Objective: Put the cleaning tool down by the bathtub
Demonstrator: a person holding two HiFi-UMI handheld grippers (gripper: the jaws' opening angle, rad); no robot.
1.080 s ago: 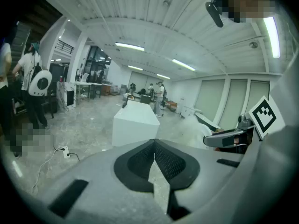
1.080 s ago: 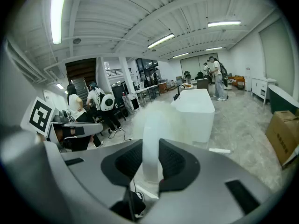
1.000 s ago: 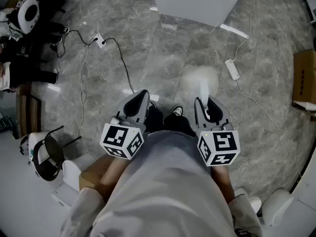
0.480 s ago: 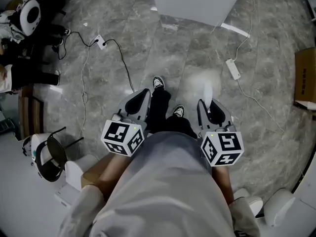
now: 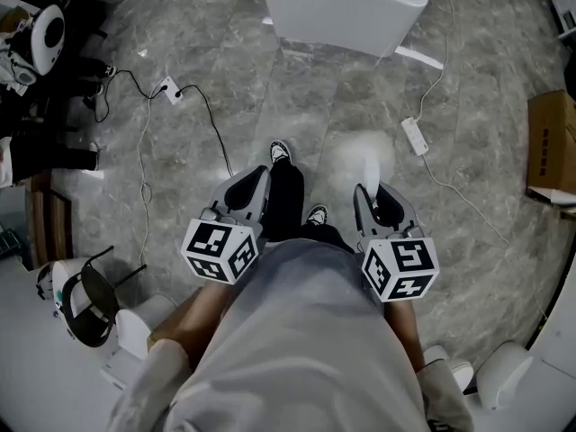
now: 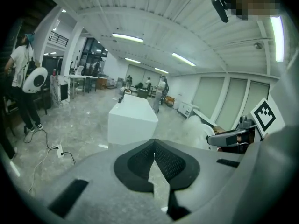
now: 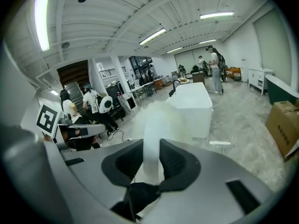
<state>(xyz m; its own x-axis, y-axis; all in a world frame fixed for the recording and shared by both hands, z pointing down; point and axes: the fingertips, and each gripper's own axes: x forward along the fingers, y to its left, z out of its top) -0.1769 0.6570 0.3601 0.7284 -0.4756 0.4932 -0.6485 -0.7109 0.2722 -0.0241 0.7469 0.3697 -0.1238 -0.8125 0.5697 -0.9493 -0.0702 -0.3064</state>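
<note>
Head view puts the person closer to the bathtub (image 5: 342,7) than a second ago. The white tub takes up more of the top of the frame, and a shoe (image 5: 281,151) is now planted ahead toward it, where only the nearer foot showed before. Both hands have come along with the stride.

The right claw (image 5: 373,192) pinches the cleaning tool (image 5: 370,162) by its white handle, which stands upright between the pads. Its pale fluffy head points toward the bathtub but is still well short of it. The right claw's jaws have just been closing a little, and the right gripper view shows the handle filling the gap between them, so the hold looks firmer rather than looser. The left claw (image 5: 259,176) is pressed together at its tips with nothing in it, level with the right one on the side away from the bathtub.

Judging by the bare grey floor (image 5: 297,97) between the tool and the bathtub, this is still the approach. The tool has not yet been lowered or let go.
</note>
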